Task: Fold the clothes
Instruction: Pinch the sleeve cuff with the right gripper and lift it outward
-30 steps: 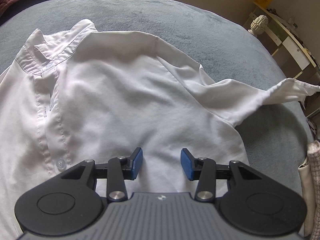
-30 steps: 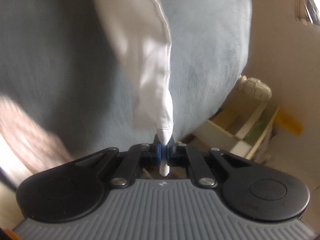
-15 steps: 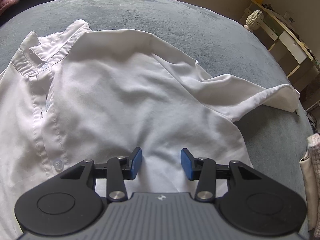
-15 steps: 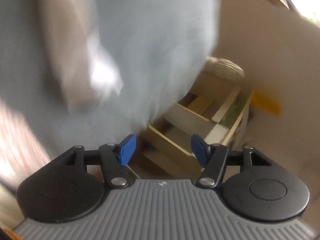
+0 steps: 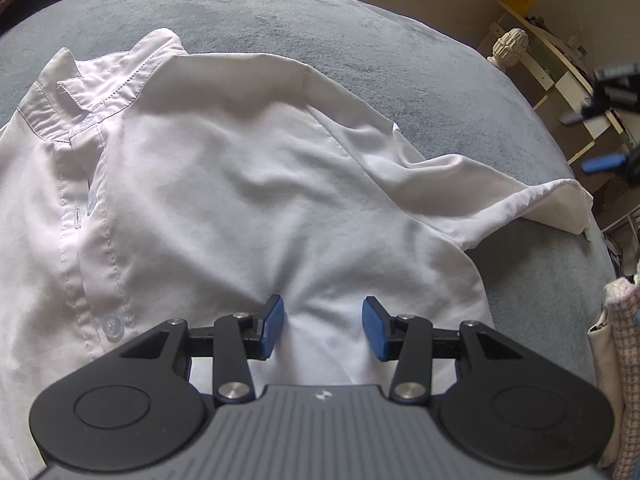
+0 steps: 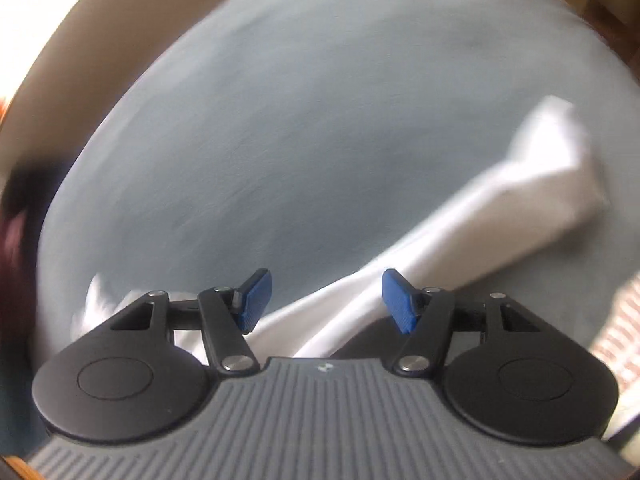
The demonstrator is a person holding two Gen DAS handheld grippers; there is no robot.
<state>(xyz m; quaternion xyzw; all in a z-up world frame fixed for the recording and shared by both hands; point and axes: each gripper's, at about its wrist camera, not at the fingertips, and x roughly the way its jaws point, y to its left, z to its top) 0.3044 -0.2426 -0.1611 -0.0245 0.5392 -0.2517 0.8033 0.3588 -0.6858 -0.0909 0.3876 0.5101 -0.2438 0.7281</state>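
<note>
grey blanket (image 5: 360, 40) fills both views. a white shirt (image 5: 224, 208) lies flat on it, collar left, under the left gripper (image 5: 323, 327), whose jaws stand spread with the pads on the cloth, pinching nothing. its sleeve (image 5: 500, 200) trails right, rumpled; the right gripper (image 6: 325, 299) hangs spread and empty above it. risk: that sleeve folds in creased. a shelf (image 5: 552, 64) stands far right, clear of the work.
</note>
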